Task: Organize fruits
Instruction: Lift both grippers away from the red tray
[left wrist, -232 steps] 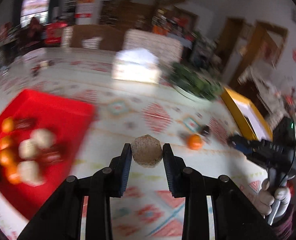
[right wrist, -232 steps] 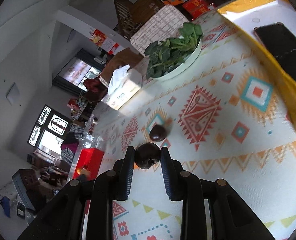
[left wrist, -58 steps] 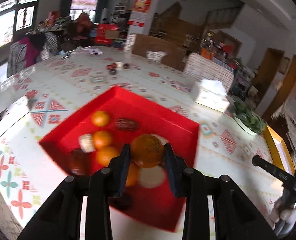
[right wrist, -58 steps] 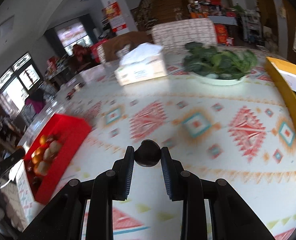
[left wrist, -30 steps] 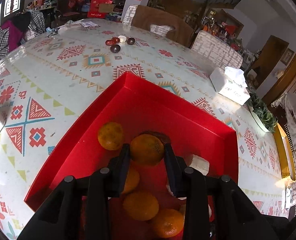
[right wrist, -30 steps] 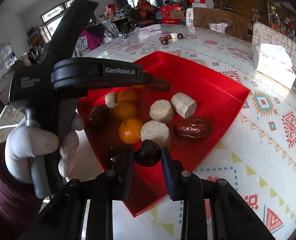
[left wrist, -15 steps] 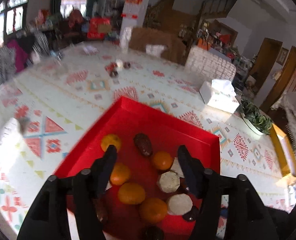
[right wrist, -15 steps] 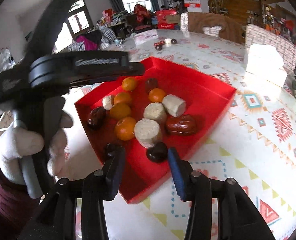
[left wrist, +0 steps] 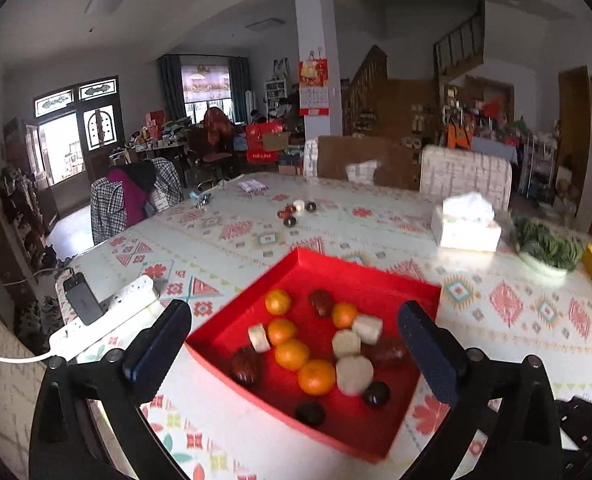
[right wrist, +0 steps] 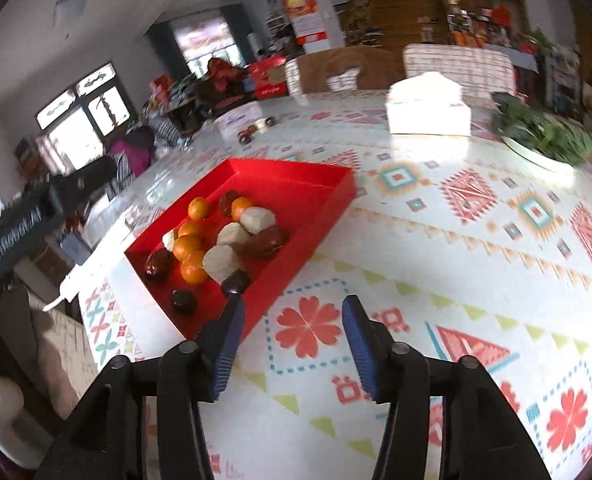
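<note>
Your left tongs (left wrist: 293, 336) and right tongs (right wrist: 293, 320) now gape wide and empty. The orange (left wrist: 344, 315) and dark fruit (right wrist: 235, 280) you carried lie in the red tray (left wrist: 376, 276), centre frame. Those two are sorted, so scan the worktop (right wrist: 456, 248) for strays.

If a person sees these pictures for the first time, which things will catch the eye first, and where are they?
The bright red tray at the centre of the patterned table stands out first, filled with oranges, pale round pieces and dark fruits. Both open grippers frame it from the near edge: the left gripper and the right gripper. Behind, a white tissue box sits beside a plate of greens.
</note>
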Available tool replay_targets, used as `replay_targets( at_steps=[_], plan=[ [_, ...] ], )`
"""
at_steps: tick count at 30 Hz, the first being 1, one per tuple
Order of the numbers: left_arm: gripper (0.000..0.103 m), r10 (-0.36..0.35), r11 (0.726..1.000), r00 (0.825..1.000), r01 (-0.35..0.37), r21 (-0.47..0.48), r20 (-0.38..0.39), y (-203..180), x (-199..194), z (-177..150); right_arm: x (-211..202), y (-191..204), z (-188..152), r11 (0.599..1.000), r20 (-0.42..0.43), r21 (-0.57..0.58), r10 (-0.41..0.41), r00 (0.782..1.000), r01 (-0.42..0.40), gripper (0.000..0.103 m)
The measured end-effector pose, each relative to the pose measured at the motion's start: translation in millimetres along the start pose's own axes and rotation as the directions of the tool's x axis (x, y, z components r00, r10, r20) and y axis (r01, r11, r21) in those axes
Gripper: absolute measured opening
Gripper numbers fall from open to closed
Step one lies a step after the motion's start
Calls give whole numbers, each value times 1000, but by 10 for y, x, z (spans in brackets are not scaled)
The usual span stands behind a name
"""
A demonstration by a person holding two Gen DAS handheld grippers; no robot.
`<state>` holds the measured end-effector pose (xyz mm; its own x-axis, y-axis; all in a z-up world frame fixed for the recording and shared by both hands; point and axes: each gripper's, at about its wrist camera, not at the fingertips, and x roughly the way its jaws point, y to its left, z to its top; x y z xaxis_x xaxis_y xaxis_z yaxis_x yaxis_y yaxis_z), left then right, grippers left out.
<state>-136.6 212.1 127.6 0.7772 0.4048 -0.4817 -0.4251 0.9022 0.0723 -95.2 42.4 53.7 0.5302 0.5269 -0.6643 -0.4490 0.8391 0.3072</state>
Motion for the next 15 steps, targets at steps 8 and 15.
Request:
replay_targets(
  at_steps=[8,15],
  plan=[
    [103,-51,999,996,52,10,-78,-190,-64,-178,-239,-129,-175,999,30,-8,-51,998,51,61],
    [103,-50,998,995,52,21,-86,-288,-128,-242,-327,-206,-277,997,42,-13,-78,996,78,63]
  ],
)
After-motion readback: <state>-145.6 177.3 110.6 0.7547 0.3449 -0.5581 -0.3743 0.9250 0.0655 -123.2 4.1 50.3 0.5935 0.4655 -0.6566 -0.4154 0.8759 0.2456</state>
